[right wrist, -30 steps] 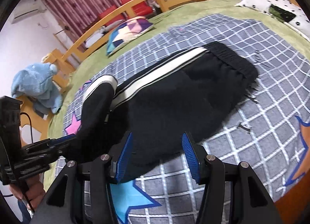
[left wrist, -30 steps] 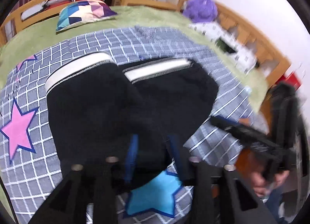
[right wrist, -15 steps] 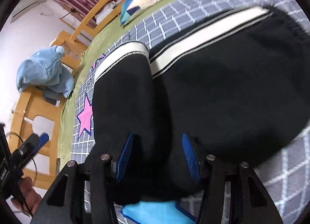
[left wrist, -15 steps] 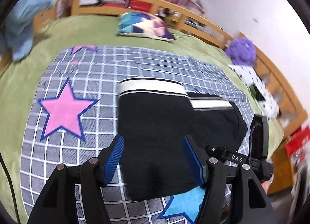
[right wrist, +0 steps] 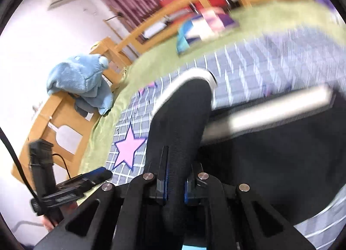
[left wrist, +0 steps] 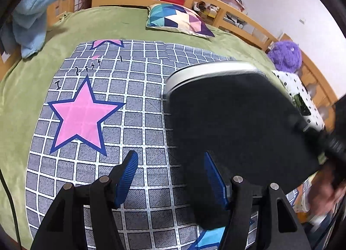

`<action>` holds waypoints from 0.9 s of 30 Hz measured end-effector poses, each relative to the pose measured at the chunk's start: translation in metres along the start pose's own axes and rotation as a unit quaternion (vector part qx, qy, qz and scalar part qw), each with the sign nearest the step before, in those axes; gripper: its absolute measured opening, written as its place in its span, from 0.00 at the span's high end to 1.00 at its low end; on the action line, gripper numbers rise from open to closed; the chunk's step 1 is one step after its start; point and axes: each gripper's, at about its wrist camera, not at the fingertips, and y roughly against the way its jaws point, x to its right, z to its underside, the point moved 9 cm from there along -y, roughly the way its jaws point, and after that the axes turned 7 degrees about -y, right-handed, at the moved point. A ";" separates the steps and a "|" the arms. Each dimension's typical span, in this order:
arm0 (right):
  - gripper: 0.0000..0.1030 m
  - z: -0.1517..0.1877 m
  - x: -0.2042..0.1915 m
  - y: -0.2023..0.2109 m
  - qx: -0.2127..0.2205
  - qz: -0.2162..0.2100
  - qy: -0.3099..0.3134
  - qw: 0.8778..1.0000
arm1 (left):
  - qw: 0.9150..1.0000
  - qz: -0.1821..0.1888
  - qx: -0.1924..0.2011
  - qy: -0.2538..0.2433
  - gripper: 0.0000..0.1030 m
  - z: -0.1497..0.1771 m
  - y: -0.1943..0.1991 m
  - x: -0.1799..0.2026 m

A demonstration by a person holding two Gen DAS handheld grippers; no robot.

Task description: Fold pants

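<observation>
The right gripper clamps the black pants' edge; the left gripper gapes over bare checked blanket.

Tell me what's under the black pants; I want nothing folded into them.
Under the black pants only the checked blanket shows, with a blue star peeking out at the near edge. Anything beneath the fabric's middle is covered.

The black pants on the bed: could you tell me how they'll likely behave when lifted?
Probably floppy: the pants bunch where the right gripper pinches them. Likely light, since one pinch raises a fold off the checked blanket. Unheld parts will probably sag.
</observation>
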 end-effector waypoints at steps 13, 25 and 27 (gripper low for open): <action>0.91 -0.038 0.223 0.054 -0.013 0.219 0.020 0.975 | 0.999 -0.019 -0.023 -0.031 0.41 0.004 -0.013 0.015; 0.68 -0.003 0.236 0.109 0.055 0.263 0.028 0.963 | 0.992 -0.007 -0.030 -0.121 0.41 -0.005 -0.005 0.066; 0.68 0.006 0.221 0.115 0.070 0.252 0.045 0.964 | 0.990 0.004 -0.023 -0.138 0.41 -0.013 -0.001 0.081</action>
